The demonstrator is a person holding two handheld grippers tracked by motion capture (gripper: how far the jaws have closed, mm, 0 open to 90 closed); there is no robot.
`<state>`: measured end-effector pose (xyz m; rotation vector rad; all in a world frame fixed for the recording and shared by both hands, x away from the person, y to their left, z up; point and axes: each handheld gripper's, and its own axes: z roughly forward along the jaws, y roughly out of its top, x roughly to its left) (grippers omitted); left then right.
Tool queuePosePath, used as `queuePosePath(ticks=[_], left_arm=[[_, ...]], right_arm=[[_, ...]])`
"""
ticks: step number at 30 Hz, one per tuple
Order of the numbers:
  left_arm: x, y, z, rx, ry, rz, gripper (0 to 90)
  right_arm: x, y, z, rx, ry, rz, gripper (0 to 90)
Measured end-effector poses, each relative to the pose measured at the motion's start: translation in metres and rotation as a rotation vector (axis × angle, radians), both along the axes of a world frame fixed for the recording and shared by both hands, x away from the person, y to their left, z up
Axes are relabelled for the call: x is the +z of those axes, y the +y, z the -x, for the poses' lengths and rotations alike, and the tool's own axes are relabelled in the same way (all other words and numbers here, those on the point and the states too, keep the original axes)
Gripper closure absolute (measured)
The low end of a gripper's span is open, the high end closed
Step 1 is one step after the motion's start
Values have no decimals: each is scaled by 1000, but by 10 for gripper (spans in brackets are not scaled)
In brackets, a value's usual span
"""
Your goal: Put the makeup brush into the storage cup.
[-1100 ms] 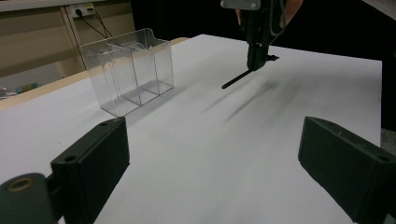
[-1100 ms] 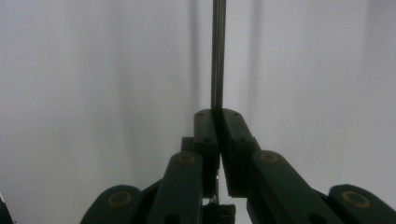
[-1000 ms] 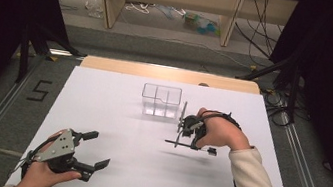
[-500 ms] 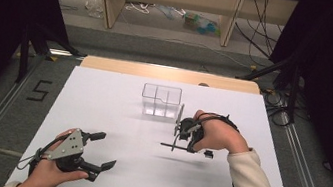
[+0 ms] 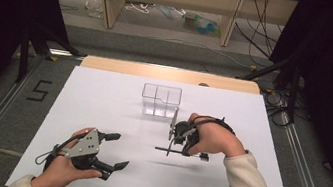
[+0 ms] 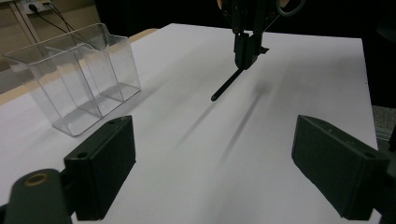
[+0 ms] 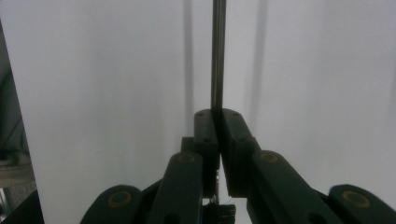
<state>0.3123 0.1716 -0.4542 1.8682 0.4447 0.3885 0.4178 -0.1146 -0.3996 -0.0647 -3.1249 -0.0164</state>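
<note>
My right gripper [image 5: 177, 148] hovers over the middle of the white table, shut on a thin black stick [image 5: 164, 150] that juts out to the left. In the right gripper view the stick [image 7: 218, 56] runs straight up from the closed jaws [image 7: 217, 115]. My left gripper [image 5: 117, 151] is at the front left, open, pointing right at the stick. Its jaws have just been closing a little, with nothing between them [image 6: 215, 140]. Ahead of it hang the right gripper [image 6: 246, 49] and the stick [image 6: 227, 86]. A clear divided box [image 5: 161, 100] stands behind the right hand and is empty [image 6: 74, 74].
A white sheet [image 5: 102, 103] covers the table, with a wooden edge [image 5: 167, 73] at the back. A "5" mark [image 5: 39, 90] lies on the grey floor strip at left. Metal rails run along both sides. Cables and shelving sit beyond the table.
My left gripper has moved right, toward the table's middle. My right hand with the stick has drifted slightly nearer the front edge.
</note>
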Motion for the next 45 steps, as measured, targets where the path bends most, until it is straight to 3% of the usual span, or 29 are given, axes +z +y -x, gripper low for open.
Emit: queuePosePath(ticks=[2, 6, 7, 13, 19, 20, 21, 22, 23, 25, 26, 31, 32, 33, 45], left_arm=[[-1, -4, 0, 1, 16, 11, 135], [-2, -10, -3, -22, 4, -8, 140], [-3, -12, -2, -16, 23, 7, 140], [-4, -22, -6, -51, 8, -20, 144], [-7, -33, -9, -64, 24, -27, 149], [-7, -34, -11, -80, 7, -36, 149], [-8, -37, -10, -71, 23, -30, 149], [-8, -38, -11, -79, 14, -40, 150], [-9, -40, -12, -81, 24, -34, 151], [-10, -43, -12, -84, 27, -42, 153], [-9, -44, -14, -100, 11, -51, 153], [-11, -50, -15, -98, 29, -47, 158], [-11, -51, -17, -113, 13, -63, 160], [-13, -52, -16, -105, 31, -50, 163], [-18, -65, -22, -125, 23, -79, 231]], right_arm=[[0, 1, 1, 4, -4, -2, 861], [1, 5, 4, 18, -2, -2, 861], [1, 5, 4, 18, -2, -2, 861], [3, 8, 8, 27, -10, -5, 861], [5, 10, 9, 37, -7, -12, 861], [5, 11, 10, 39, -9, -15, 861], [5, 11, 11, 34, -13, -13, 861], [5, 12, 11, 31, -11, -12, 861], [5, 12, 10, 60, -12, -24, 861], [6, 13, 12, 45, -15, -19, 861], [6, 13, 12, 50, -10, -23, 861], [6, 16, 14, 52, -6, -19, 861], [6, 17, 15, 53, -6, -18, 861], [5, 17, 14, 66, -2, -20, 861], [4, 23, 17, 84, -1, -18, 861]])
